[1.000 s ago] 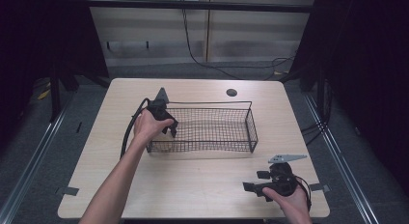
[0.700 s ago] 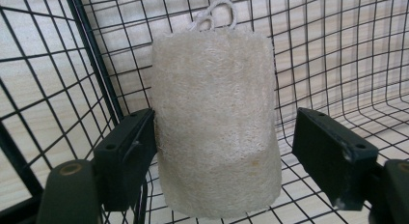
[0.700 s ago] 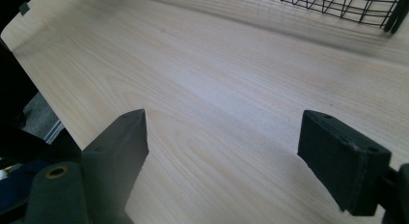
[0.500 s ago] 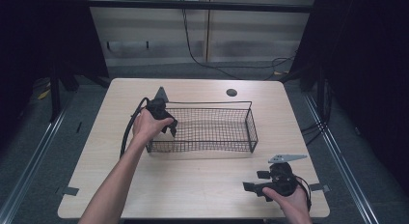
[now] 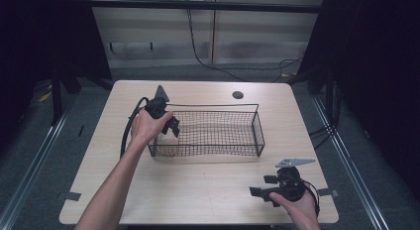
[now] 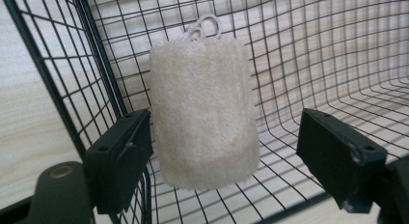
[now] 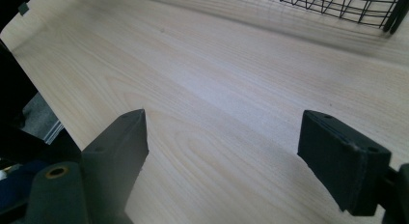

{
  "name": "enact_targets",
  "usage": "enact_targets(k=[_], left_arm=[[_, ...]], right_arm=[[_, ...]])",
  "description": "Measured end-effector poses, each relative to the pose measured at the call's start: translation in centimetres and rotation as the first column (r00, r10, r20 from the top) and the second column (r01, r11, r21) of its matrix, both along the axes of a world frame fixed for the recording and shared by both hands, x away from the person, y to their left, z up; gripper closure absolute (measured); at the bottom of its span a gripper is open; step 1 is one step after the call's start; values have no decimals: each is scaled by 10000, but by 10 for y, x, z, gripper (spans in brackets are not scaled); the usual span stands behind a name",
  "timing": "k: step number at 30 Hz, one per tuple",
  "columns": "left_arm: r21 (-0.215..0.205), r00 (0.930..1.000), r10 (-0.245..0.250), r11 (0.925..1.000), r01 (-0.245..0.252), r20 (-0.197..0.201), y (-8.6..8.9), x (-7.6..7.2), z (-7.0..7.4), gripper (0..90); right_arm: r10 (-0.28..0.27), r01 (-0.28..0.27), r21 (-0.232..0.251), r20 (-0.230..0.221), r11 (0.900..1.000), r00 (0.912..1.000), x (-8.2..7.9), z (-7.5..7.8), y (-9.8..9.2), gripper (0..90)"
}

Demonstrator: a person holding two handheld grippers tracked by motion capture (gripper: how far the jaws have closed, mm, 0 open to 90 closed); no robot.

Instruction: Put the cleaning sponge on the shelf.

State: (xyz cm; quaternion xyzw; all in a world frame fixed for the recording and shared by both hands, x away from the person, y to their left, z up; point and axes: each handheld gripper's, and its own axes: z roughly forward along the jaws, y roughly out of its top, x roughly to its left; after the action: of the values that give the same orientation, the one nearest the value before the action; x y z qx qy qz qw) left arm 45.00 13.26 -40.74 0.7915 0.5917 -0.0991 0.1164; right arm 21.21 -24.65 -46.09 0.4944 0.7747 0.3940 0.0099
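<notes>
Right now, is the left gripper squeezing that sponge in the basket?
Apart on one side: in the left gripper view the right jaw stands clear of the sponge, inside the basket. The left gripper has just been opening. The left jaw sits close; contact unclear.

Cream loofah pad (image 6: 202, 113), white hanging loop on top, upright inside black wire basket (image 6: 337, 55), near corner.

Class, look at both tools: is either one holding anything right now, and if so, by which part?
Nothing is held. The left tool has just been opening around the loofah pad in the wire basket. The right tool is open.
</notes>
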Motion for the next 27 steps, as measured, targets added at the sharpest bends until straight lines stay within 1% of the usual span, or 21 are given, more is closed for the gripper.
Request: enact_targets(k=[1,2,3,4,6,8,9,10,11,12,13,14,15,16,18,22,23,24,25,26,27], left_arm=[[0,10000,0,10000,0,0,0,0,0,181],[-180,9999,-98,9998,99,68,2,-1,3,181],[-276,9998,-15,9996,21,198,2,-2,5,169],[-530,9995,-229,9983,241,232,5,-3,9,169],[-655,9991,-270,9974,291,324,7,-4,10,169],[-1026,9981,-367,9938,415,491,11,-6,15,169],[-1026,9981,-367,9938,415,491,11,-6,15,170],[-1273,9966,-546,9899,621,610,14,-7,17,169],[-1273,9966,-546,9899,621,610,14,-7,17,169],[-1459,9948,-783,9855,871,647,17,-8,18,169],[-1832,9919,-865,9777,1025,933,20,-10,18,170],[-1832,9919,-865,9777,1025,933,20,-10,18,169],[-2085,9900,-1042,9704,1221,949,22,-12,18,169],[-2174,9862,-1240,9652,1455,1096,23,-13,19,170],[-2467,9810,-1405,9540,1702,1337,26,-16,22,169],[-2615,9701,-1738,9411,2142,1692,29,-22,29,185],[-2644,9697,-1729,9402,2147,1727,29,-24,29,197],[-2664,9664,-1848,9364,2283,1785,30,-26,30,198],[-2739,9617,-1910,9311,2409,1966,30,-29,31,198],[-2630,9562,-2046,9301,2566,2092,30,-31,31,198],[-2580,9531,-2065,9301,2614,2211,30,-33,33,198]], right_arm=[[0,0,0,0,10000,10000,0,0,0,178],[5,-5,-1,-1,10000,10000,0,0,0,178],[1,-1,-6,7,10000,10000,0,0,0,178],[5,-5,-5,-10,10000,10000,0,0,0,178],[10,-10,-10,-9,10000,10000,0,0,0,178],[12,-12,-11,2,10000,10000,0,0,0,178],[12,-12,-11,2,10000,10000,0,0,0,178],[14,-14,-9,5,10000,10000,0,0,0,178],[14,-14,-9,5,10000,10000,0,0,0,178],[14,-14,-10,2,10000,10000,0,0,0,178],[11,-11,-17,-6,10000,10000,0,0,0,178],[11,-11,-17,-6,10000,10000,0,0,0,178],[4,-4,-14,-7,10000,10000,0,0,0,178],[-4,4,-17,2,10000,10000,0,0,0,178],[-2,2,-11,-8,10000,10000,0,0,0,178],[-21,21,-6,-11,10000,10000,1,0,0,178],[-25,25,-6,-11,10000,10000,1,0,0,178],[-34,34,-9,-8,10000,10000,1,0,0,177],[-31,31,-8,-11,10000,10000,1,0,0,178],[-52,52,-14,-23,10000,10000,1,0,0,177],[-65,65,-16,-44,10000,10000,0,0,0,177]])
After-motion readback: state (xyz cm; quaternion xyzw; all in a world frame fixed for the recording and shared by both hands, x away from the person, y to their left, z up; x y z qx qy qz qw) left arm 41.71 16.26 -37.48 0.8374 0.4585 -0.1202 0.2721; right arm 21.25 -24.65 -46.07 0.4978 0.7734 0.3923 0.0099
